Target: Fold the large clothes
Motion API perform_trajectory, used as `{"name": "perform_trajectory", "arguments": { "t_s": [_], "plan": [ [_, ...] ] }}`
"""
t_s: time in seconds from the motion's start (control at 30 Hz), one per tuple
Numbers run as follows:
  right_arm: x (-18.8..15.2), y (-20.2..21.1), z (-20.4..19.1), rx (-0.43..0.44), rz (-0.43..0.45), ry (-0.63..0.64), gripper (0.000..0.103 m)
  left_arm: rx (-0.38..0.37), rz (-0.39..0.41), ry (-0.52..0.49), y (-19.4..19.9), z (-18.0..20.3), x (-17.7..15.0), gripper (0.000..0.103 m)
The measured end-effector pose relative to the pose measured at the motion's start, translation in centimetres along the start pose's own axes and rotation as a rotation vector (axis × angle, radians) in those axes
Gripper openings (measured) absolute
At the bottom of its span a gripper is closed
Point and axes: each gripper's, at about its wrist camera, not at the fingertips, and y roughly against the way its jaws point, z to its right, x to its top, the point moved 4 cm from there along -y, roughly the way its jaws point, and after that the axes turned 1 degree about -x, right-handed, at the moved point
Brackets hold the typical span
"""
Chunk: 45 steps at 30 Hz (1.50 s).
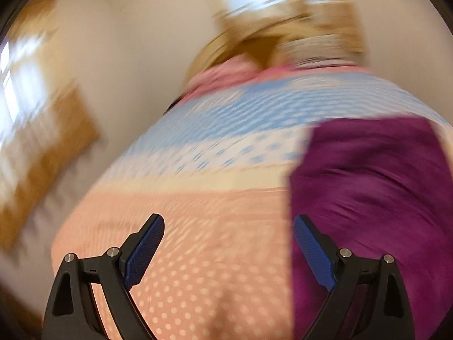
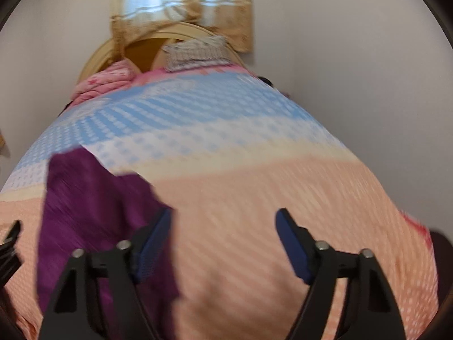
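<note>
A purple garment lies folded on the bed, at the right of the left wrist view and at the lower left of the right wrist view. My left gripper hangs open above the bedspread, just left of the garment's edge, with nothing between its blue pads. My right gripper is open too, over the orange part of the bedspread to the right of the garment, and holds nothing. Its left finger overlaps the garment's edge in the picture; whether it touches is unclear. Both views are motion-blurred.
The bedspread is dotted, orange near me and blue farther off. A pink blanket and a checked pillow lie by the wooden headboard. A curtained window is behind. Wooden furniture stands left of the bed.
</note>
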Motion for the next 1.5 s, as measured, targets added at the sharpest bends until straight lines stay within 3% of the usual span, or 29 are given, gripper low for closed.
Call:
{"name": "perform_trajectory", "arguments": {
  "t_s": [0.13,0.33,0.53,0.73,1.0,1.5],
  "plan": [
    [2.7,-2.3,-6.2,0.025,-0.032,0.008,0.069,-0.009,-0.107,0.167,-4.1,-1.2,1.3,0.093],
    [3.0,-6.1,-11.1,0.034,-0.023,-0.053,0.062,-0.074,-0.163,0.246,-6.7,1.3,1.5,0.093],
    [-1.9,-10.4,-7.8,0.027,-0.075,-0.113,0.055,-0.114,-0.138,0.154,-7.0,6.4,1.5,0.093],
    [-4.0,-11.9,-4.1,0.051,-0.078,-0.173,0.054,-0.049,-0.038,0.014,-5.7,11.5,0.8,0.093],
    [-4.7,-12.8,-3.9,0.067,-0.058,-0.148,0.055,-0.051,-0.070,0.049,-7.5,11.8,0.4,0.098],
    [-5.6,-15.1,-3.8,0.088,-0.131,-0.158,0.060,-0.033,-0.117,0.016,-9.4,13.2,0.1,0.099]
  ]
}}
